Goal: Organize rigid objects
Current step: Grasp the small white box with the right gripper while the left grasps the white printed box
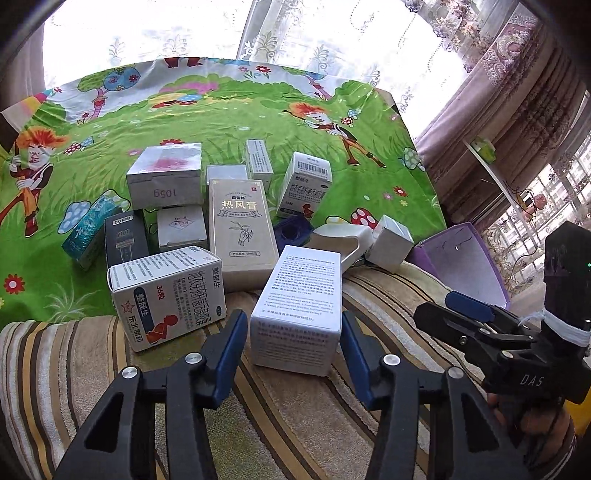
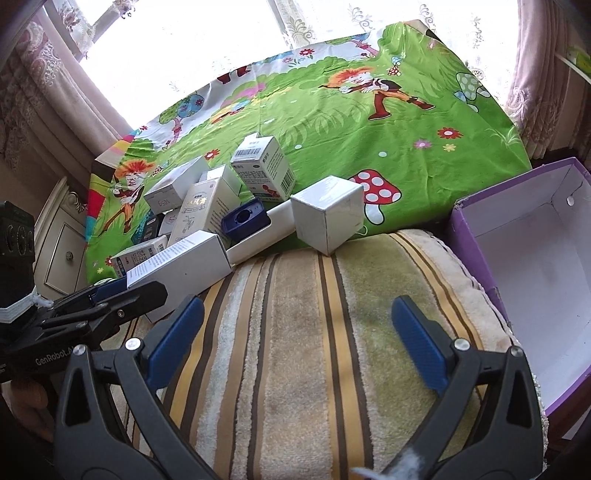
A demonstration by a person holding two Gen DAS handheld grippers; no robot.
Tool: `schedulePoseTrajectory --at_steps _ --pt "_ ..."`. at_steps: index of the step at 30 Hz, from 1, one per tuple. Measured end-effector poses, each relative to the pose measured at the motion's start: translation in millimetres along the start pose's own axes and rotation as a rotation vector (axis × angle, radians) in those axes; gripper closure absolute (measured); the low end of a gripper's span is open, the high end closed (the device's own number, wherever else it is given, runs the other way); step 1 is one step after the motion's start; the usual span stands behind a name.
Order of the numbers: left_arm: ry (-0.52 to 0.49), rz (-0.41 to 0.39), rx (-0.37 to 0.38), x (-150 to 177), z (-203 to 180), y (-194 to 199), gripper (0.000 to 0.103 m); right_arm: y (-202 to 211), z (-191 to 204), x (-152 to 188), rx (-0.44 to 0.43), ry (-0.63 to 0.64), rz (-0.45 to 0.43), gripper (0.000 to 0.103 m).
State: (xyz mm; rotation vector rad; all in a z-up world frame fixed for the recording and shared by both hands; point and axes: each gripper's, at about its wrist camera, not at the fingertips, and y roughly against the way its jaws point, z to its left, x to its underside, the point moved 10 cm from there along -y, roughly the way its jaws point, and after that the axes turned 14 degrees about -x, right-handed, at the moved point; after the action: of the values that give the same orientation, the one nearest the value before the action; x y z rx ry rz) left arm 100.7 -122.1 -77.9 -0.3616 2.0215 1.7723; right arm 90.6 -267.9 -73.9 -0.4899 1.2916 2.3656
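Observation:
A white box with printed text (image 1: 299,306) lies on the striped towel (image 1: 295,424), and my left gripper (image 1: 293,317) is shut on its near end, a blue pad against each side. The right wrist view shows the same box (image 2: 181,266) caught in the left gripper (image 2: 122,291). Behind it sits a loose pile of cartons: a medicine box with a red figure (image 1: 170,291), a tall beige box (image 1: 242,229), a white cube (image 2: 327,218) and a dark blue case (image 2: 245,218). My right gripper (image 2: 297,314) hangs open over the bare towel, holding nothing.
An open purple box with a white inside (image 2: 517,258) stands at the right of the towel. The cartons rest on a green cartoon cloth (image 2: 406,147). Curtains and a bright window (image 1: 147,33) are behind; a white cabinet (image 2: 62,251) stands at the left.

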Motion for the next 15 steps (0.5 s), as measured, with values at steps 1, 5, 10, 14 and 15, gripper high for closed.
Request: schedulePoseTrajectory --at_steps 1,5,10,14,15 --pt "-0.004 0.001 0.002 2 -1 -2 0.057 1 -4 -3 0.01 -0.022 -0.007 0.001" --pt "-0.007 -0.007 0.008 6 -2 -3 0.058 3 -22 -20 0.049 -0.144 -0.032 0.001" --pt "0.01 0.002 0.033 8 0 -4 0.058 -11 -29 -44 0.081 -0.206 -0.024 0.002" --pt "0.014 0.009 0.043 10 0 -6 0.058 -29 -34 -55 0.116 -0.243 0.003 0.005" --pt "0.016 0.01 0.045 10 0 -6 0.058 -34 -34 -56 0.12 -0.251 0.015 0.007"
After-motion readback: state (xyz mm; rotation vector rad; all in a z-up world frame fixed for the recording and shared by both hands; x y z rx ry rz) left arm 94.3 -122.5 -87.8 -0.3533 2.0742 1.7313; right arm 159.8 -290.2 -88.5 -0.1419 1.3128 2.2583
